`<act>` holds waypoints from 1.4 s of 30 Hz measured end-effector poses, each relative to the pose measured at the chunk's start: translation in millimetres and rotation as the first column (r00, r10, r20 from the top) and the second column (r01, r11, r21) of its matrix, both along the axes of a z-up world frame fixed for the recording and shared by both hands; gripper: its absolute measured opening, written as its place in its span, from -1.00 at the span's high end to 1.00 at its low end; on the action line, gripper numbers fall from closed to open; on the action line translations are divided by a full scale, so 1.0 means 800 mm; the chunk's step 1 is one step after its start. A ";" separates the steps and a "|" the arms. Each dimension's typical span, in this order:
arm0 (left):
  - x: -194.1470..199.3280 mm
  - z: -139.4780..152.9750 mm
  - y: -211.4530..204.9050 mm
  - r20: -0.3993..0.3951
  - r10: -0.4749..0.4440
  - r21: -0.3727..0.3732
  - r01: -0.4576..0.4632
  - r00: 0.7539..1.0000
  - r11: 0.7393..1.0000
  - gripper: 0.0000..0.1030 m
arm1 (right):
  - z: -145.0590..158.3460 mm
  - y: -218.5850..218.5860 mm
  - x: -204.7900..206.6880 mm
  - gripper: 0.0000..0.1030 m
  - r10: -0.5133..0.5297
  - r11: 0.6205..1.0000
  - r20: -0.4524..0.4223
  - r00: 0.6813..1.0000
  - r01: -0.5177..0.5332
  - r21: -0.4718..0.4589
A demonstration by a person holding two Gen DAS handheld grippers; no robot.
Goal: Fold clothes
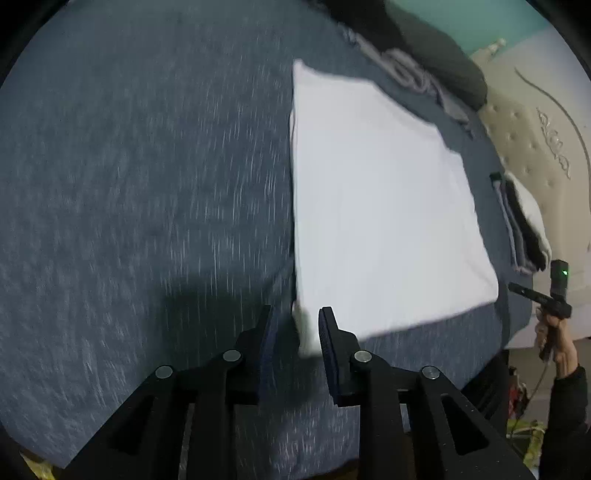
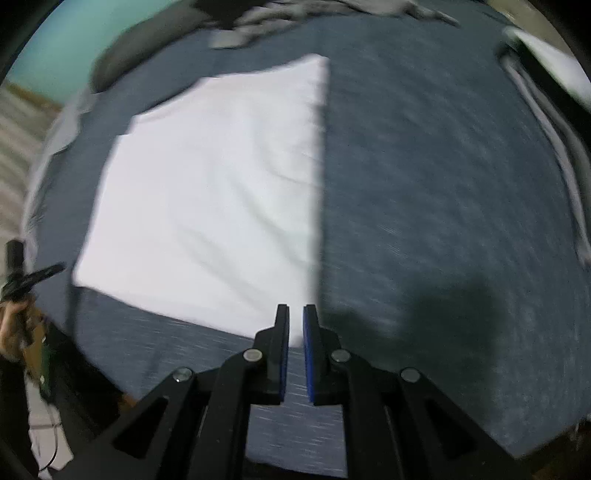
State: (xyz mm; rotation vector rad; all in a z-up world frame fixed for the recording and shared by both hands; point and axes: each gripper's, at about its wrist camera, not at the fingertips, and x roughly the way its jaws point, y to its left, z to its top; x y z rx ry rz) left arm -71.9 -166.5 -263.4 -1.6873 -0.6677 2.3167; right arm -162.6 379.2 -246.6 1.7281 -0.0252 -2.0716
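The left gripper (image 1: 295, 317) stands with its jaws apart, a near corner of the white folded garment (image 1: 376, 206) lying in the gap between the pads; whether either pad touches the cloth cannot be told through the blur. The right gripper (image 2: 295, 314) has its jaws drawn to a narrow gap, and the garment's other near corner (image 2: 295, 332) sits in or just behind that gap — an actual grip cannot be confirmed. The garment lies flat on the blue-grey heathered bed cover (image 1: 129, 203), one straight edge running away from each gripper. The left wrist view alone shows a stack of folded clothes (image 1: 521, 225) beyond the garment's far side and a cream quilted headboard (image 1: 535, 147). Each view catches the opposite hand at its margin: the right hand (image 1: 554, 332), and the left hand (image 2: 14, 325). Farthest off, dark and grey crumpled clothes (image 2: 258, 18) lie along the cover's far edge.
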 end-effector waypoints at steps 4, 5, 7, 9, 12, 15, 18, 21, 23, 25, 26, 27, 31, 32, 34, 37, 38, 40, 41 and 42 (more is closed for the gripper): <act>-0.011 0.018 -0.003 -0.064 0.026 -0.005 -0.026 0.998 1.000 0.35 | 0.007 -0.087 0.012 0.87 0.150 0.988 0.002 0.989 -0.150 -0.048; -0.014 0.023 -0.003 -0.080 0.032 -0.006 -0.033 0.996 0.999 0.35 | 0.003 -0.109 0.017 0.87 0.191 0.980 0.007 0.982 -0.191 -0.052; -0.015 0.028 -0.001 -0.108 0.043 0.000 -0.043 0.993 0.999 0.35 | -0.006 -0.146 0.017 0.87 0.251 0.967 0.021 0.968 -0.249 -0.050; -0.025 0.027 0.007 -0.132 0.055 0.025 -0.053 0.990 0.998 0.35 | -0.019 -0.190 0.021 0.87 0.298 0.954 0.042 0.954 -0.296 -0.044; -0.045 0.026 0.026 -0.157 0.051 0.026 -0.048 0.986 0.999 0.35 | -0.041 -0.226 0.028 0.87 0.344 0.939 0.073 0.936 -0.343 -0.020; -0.050 0.023 0.037 -0.176 0.038 0.011 -0.037 0.984 0.999 0.35 | -0.054 -0.257 0.037 0.87 0.366 0.931 0.095 0.926 -0.366 -0.012; -0.054 0.015 0.035 -0.186 0.052 0.014 -0.051 0.981 0.999 0.35 | -0.061 -0.267 0.044 0.87 0.383 0.923 0.113 0.917 -0.386 0.004; -0.055 0.006 0.030 -0.195 0.074 0.010 -0.074 0.978 0.997 0.34 | -0.067 -0.281 0.052 0.87 0.401 0.913 0.131 0.907 -0.406 0.020; -0.055 0.001 0.026 -0.200 0.090 0.004 -0.091 0.976 0.996 0.34 | -0.075 -0.290 0.057 0.87 0.410 0.908 0.146 0.901 -0.418 0.033; -0.053 -0.004 0.021 -0.209 0.105 0.004 -0.106 0.972 0.994 0.34 | -0.082 -0.296 0.059 0.87 0.416 0.902 0.163 0.895 -0.429 0.053; -0.052 -0.006 0.019 -0.214 0.111 0.010 -0.111 0.970 0.994 0.34 | -0.085 -0.298 0.059 0.87 0.417 0.900 0.167 0.894 -0.431 0.062; -0.050 -0.008 0.017 -0.218 0.116 0.014 -0.115 0.969 0.993 0.34 | -0.088 -0.298 0.056 0.87 0.411 0.902 0.170 0.896 -0.427 0.067; -0.045 -0.012 0.012 -0.232 0.123 0.010 -0.124 0.965 0.992 0.34 | -0.092 -0.299 0.043 0.87 0.388 0.911 0.170 0.906 -0.405 0.079; -0.044 -0.012 0.010 -0.236 0.127 0.015 -0.127 0.963 0.992 0.34 | -0.093 -0.300 0.038 0.87 0.384 0.912 0.169 0.908 -0.401 0.084; -0.042 -0.015 0.007 -0.242 0.139 0.031 -0.135 0.960 0.990 0.34 | -0.094 -0.302 0.029 0.87 0.374 0.915 0.167 0.912 -0.392 0.093; -0.040 -0.018 0.004 -0.244 0.141 0.027 -0.139 0.959 0.990 0.34 | -0.095 -0.306 0.012 0.87 0.358 0.921 0.160 0.920 -0.376 0.101; -0.040 -0.019 0.003 -0.245 0.142 0.025 -0.140 0.959 0.990 0.34 | -0.096 -0.307 0.006 0.87 0.350 0.924 0.158 0.923 -0.368 0.103; -0.040 -0.020 0.001 -0.248 0.147 0.035 -0.143 0.957 0.989 0.34 | -0.096 -0.309 -0.009 0.87 0.327 0.933 0.152 0.933 -0.344 0.104; -0.039 -0.020 0.000 -0.248 0.149 0.035 -0.145 0.957 0.989 0.34 | -0.096 -0.309 -0.017 0.87 0.317 0.937 0.149 0.937 -0.334 0.105; -0.039 -0.020 0.000 -0.249 0.148 0.029 -0.145 0.957 0.989 0.34 | -0.097 -0.310 -0.025 0.87 0.306 0.940 0.146 0.941 -0.323 0.107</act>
